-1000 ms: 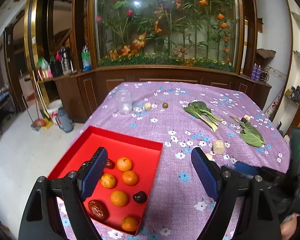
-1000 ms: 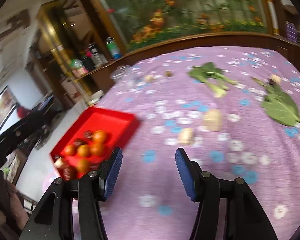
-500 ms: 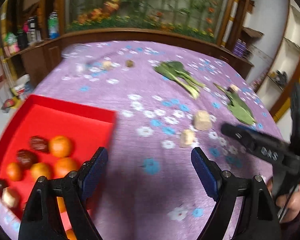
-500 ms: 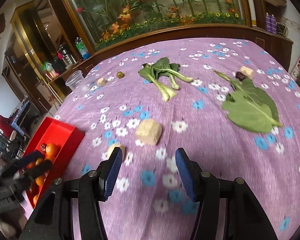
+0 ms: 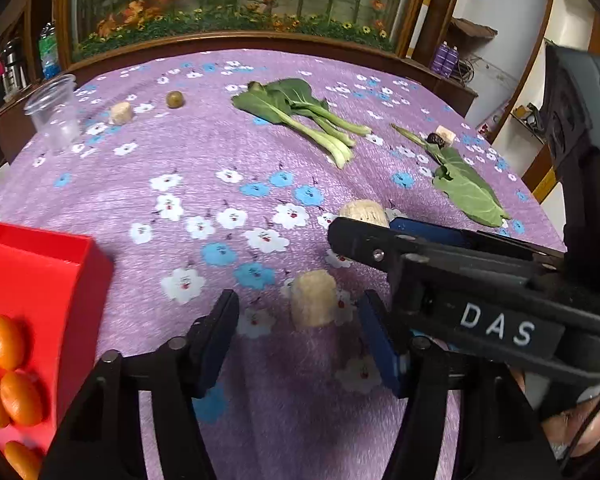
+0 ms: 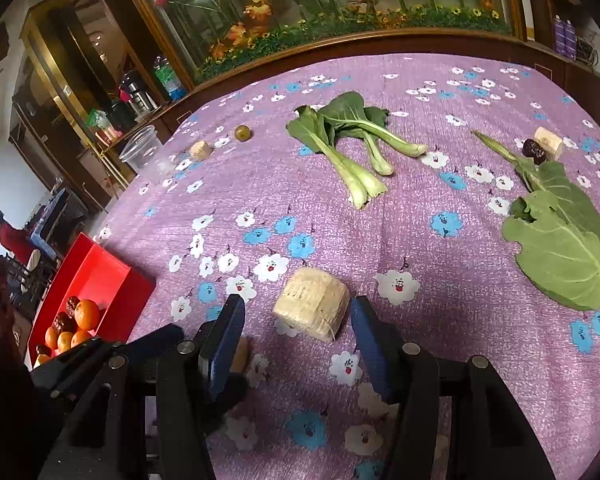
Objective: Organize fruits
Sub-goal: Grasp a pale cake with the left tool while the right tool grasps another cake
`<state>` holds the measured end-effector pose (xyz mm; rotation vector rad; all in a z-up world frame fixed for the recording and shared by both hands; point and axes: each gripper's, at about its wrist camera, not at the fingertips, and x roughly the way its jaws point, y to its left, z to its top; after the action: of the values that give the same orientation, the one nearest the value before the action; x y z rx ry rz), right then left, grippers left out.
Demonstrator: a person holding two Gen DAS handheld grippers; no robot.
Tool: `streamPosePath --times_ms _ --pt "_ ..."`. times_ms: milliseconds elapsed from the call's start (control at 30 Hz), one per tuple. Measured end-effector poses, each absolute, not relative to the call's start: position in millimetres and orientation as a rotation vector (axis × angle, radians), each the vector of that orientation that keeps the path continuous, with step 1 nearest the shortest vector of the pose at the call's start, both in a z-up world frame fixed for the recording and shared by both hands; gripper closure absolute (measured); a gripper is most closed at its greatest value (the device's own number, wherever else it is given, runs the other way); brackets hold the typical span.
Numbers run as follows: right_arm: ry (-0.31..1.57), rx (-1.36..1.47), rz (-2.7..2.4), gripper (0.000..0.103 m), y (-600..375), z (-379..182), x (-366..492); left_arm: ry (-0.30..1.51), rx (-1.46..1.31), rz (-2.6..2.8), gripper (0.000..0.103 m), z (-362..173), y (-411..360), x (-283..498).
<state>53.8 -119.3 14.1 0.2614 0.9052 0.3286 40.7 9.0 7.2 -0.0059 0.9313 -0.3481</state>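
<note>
Right claw (image 5: 388, 236) arm reads "DAS".

The only readable text is "DAS", in white capital letters on the black side of the right tongs (image 5: 496, 326), seen in the left wrist view just to the right of the left tongs' blue pads. Bottle labels far behind the counter are too small to read.

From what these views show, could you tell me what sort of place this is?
Probably a home dining room: a table under a purple floral tablecloth, a wooden cabinet with a floral panel, and a side shelf of bottles and flasks.
</note>
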Motion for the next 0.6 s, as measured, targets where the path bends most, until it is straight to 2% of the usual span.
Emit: streamPosePath --times_ms 67,100,133,167,600 --pt "0.910 0.266 0.326 0.046 -120.6 10.9 56.0 0.930 0.002 -0.343 0.063 5.0 6.6 42.8" --pt "0.913 0.267 0.325 0.051 -121.0 9.1 56.2 0.932 0.006 -0.342 0.073 4.3 5.8 43.4" --pt "0.917 0.267 0.325 0.057 -120.9 7.6 56.5 0.929 0.005 -0.342 0.077 4.5 6.1 43.4" --pt "0.921 0.267 0.324 0.058 -120.4 6.4 57.3 0.934 -0.009 -0.358 0.085 4.6 7.1 43.3" --pt "0.890 0.284 0.331 0.059 -118.3 25.5 42.2 0.859 -0.059 -0.321 0.087 38.8 34.7 14.5"
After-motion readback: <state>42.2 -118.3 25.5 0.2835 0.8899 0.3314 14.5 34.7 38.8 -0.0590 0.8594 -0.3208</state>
